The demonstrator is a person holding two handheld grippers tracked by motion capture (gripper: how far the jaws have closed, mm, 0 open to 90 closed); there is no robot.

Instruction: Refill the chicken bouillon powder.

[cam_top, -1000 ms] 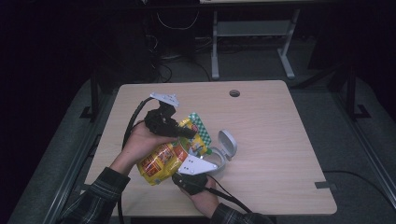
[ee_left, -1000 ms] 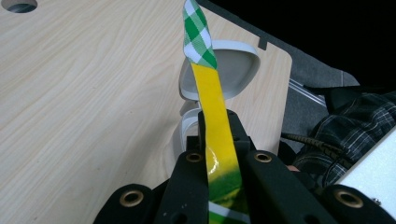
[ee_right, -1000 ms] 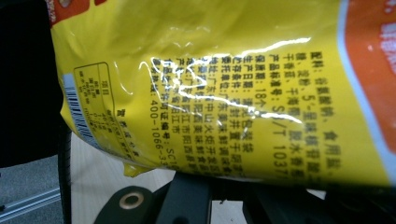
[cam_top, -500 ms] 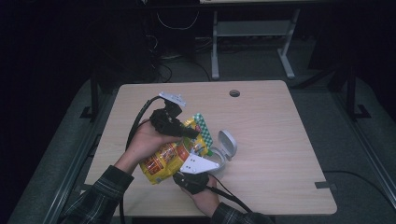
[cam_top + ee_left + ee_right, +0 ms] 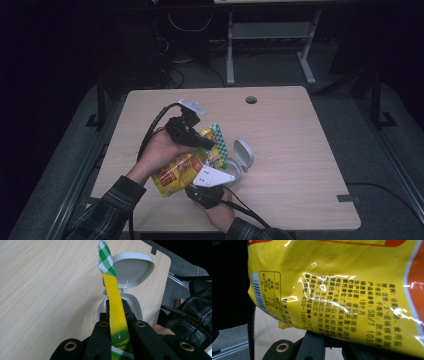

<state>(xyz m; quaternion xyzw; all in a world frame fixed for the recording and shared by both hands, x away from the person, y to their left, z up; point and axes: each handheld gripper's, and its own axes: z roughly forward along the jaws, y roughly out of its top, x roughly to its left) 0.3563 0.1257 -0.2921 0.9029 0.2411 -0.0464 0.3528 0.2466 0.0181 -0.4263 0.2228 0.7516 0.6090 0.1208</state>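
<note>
Jaws of your left gripper (image 5: 117, 326) are pinched tight on the sealed top edge of the yellow snack bag (image 5: 187, 165), and in the left gripper view that flattened seam runs straight away from you, yellow first and then a green-checked tip (image 5: 106, 257). Your right gripper (image 5: 207, 187) is closed too, its jaws under the bag's lower edge; in the right gripper view the printed back panel (image 5: 342, 290) hangs just above them, though the contact itself is hidden, so you can't be sure how much foil they have. You have the bag lifted off the wooden table (image 5: 300, 150), near its front edge, held between both hands. Its long axis slants from your right gripper up toward the checked end, which points away from you toward the small white bin (image 5: 240, 160) with its lid flipped open, just beside the bag. The bag is gripped and raised, I judge; carrying it over the bin and letting go remain.
</note>
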